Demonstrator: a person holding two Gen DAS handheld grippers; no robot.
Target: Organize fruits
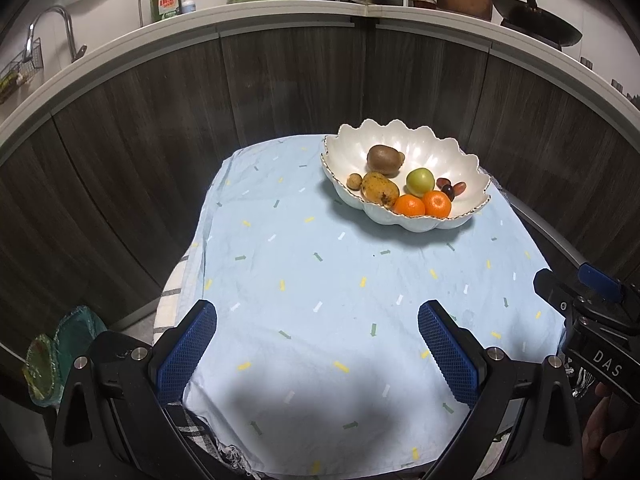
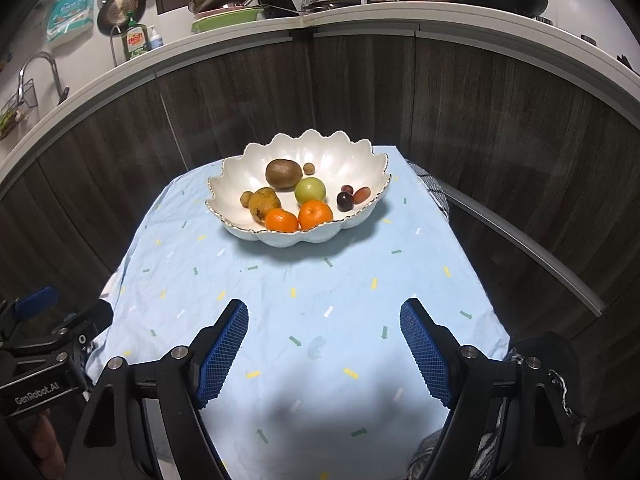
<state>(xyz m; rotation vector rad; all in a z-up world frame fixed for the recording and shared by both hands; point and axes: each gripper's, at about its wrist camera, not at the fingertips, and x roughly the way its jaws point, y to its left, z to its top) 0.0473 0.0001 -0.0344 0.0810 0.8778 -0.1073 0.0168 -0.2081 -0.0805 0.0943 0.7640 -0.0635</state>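
I have the left hand-held gripper hovering over the near part of the desk, its blue pads spread wide with only the pale blue patterned cloth showing between them. The right hand-held gripper hangs beside it in the same way, jaws apart and nothing between them; from the left wrist view I see its black body at the right edge of the frame.

The fruits all sit in the white scalloped bowl at the far side of the desk, well apart from both grippers. Inside it I count a brown kiwi toward the back, a small brown round fruit just beside it, and a green apple in front of the kiwi. Two oranges lie side by side against the near rim, touching each other. A yellow-brown mottled fruit rests to their left, with another small brown one against its far left side. Dark grapes lie in a small cluster on the right of the bowl.

Behind the desk runs a dark wood-grain cabinet front under a crowded kitchen counter.
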